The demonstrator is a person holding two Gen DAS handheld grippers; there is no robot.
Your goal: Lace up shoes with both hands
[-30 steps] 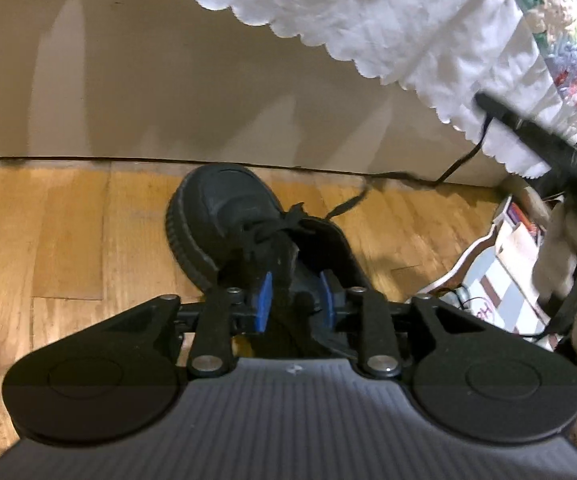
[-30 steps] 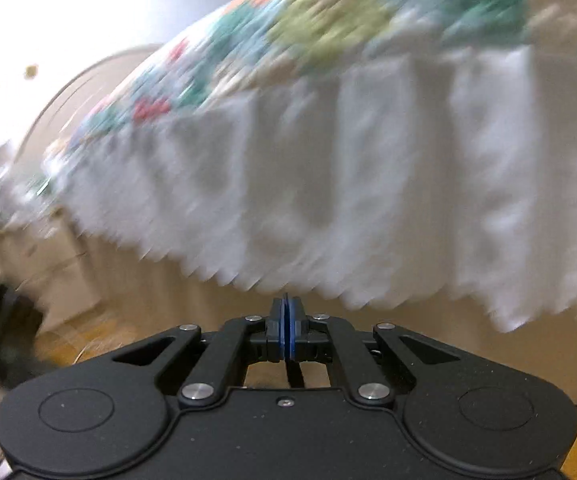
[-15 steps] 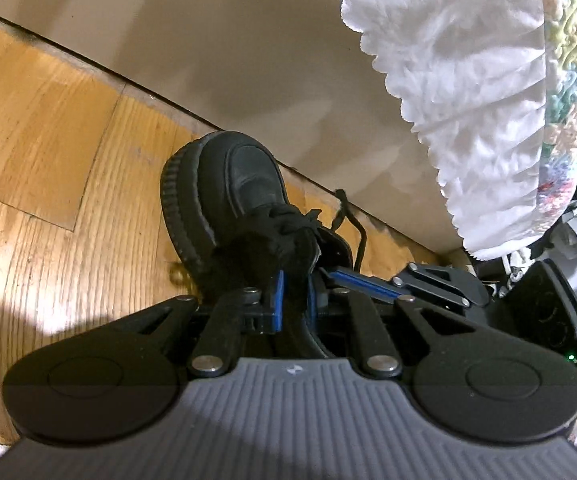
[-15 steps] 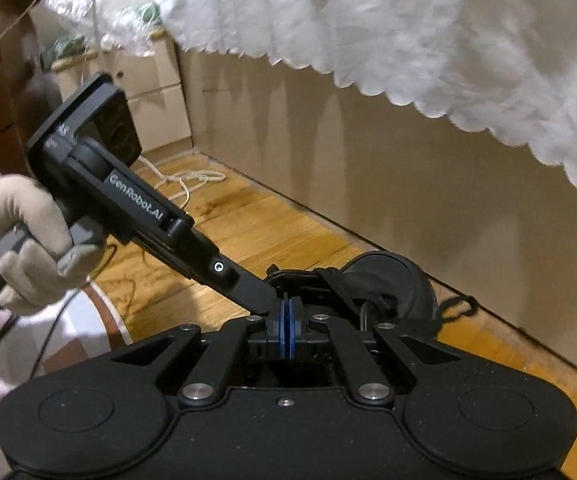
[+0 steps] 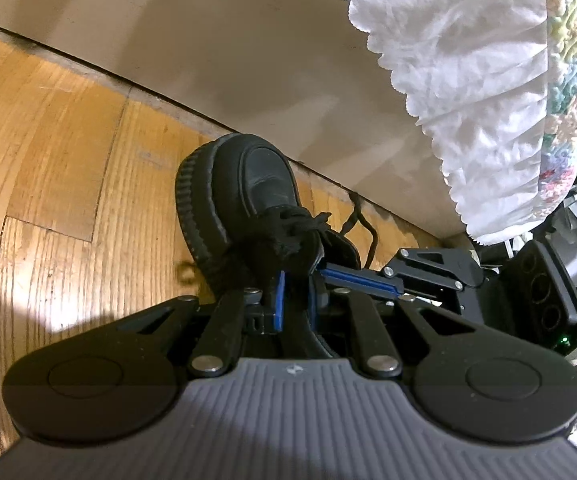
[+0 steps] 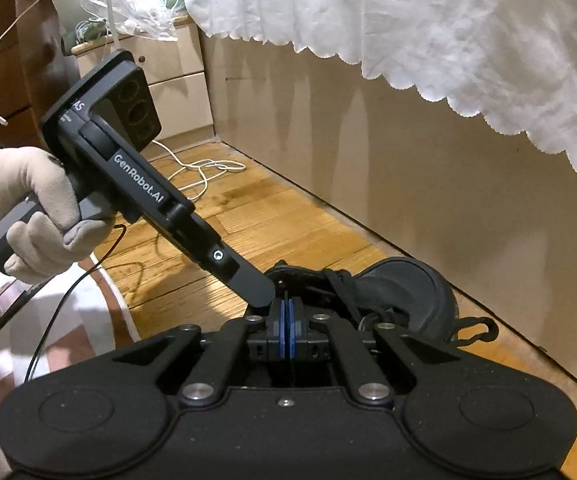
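Note:
A black shoe [image 5: 248,176] stands on the wooden floor with its toe toward the bed base; the right wrist view shows the shoe [image 6: 408,284] from its side. My left gripper [image 5: 296,300] is narrowed onto the dark tongue and collar at the shoe's opening. In the right wrist view a gloved hand [image 6: 28,208] holds the left gripper [image 6: 262,296]. My right gripper [image 6: 287,312] has its blue pads pressed together right at the shoe's opening. From the left wrist view the right gripper [image 5: 324,270] comes in from the right. A loose black lace [image 5: 370,240] curves down to it.
The beige bed base [image 5: 228,40] and white scalloped bed skirt [image 6: 428,20] stand close behind the shoe. A white cable [image 6: 204,168] lies on the floor at the far left. A pale rug [image 6: 88,320] with a phone [image 6: 4,308] on it lies by the gloved hand.
One second ago my right gripper was up by the bed skirt pulling the lace taut; it has come down to the shoe and the lace is slack. My left gripper's fingers have narrowed onto the shoe.

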